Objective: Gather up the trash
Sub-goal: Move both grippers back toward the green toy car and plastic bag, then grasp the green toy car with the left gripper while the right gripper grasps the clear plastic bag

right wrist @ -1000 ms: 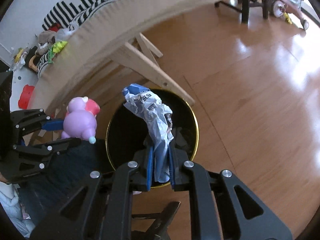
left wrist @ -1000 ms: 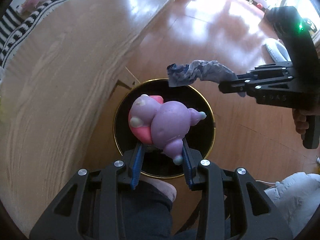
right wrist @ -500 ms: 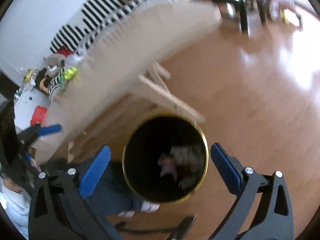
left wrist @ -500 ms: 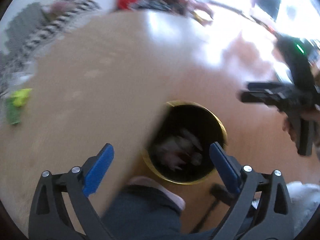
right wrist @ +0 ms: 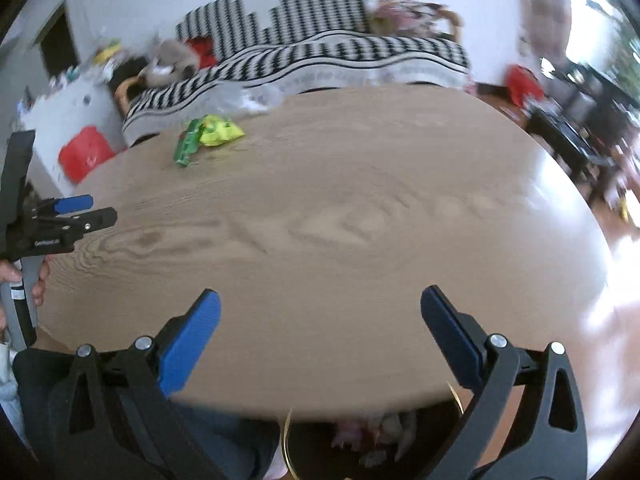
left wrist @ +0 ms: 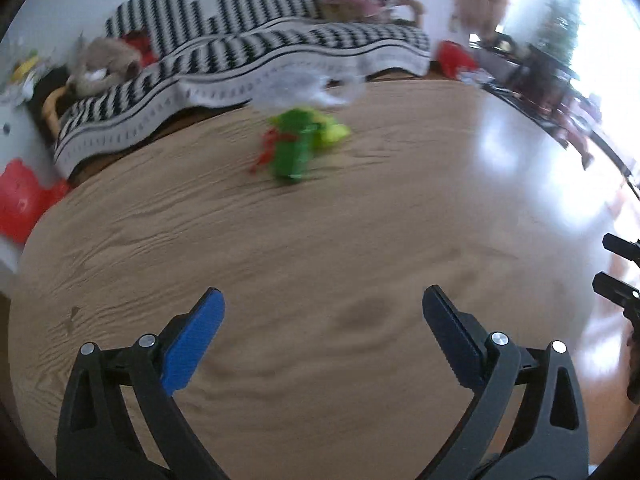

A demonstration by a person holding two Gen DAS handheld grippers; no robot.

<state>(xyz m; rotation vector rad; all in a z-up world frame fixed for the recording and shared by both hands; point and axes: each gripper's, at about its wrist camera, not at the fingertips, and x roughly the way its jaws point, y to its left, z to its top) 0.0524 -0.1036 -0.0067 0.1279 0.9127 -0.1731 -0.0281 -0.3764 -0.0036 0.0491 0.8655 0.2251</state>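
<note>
Wood-grain table (right wrist: 320,220) with soft sheen, glossy crinkled green wrapper (right wrist: 188,144), gold metallic bin rim (right wrist: 286,446).

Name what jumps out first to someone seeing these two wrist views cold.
The green and yellow wrappers lie alone at the far side of the otherwise bare wooden table, with a clear plastic bag just behind them at the edge. Both the left gripper and the right gripper stand wide open and empty. The gold-rimmed bin, trash inside, peeks out below the near table edge.
</note>
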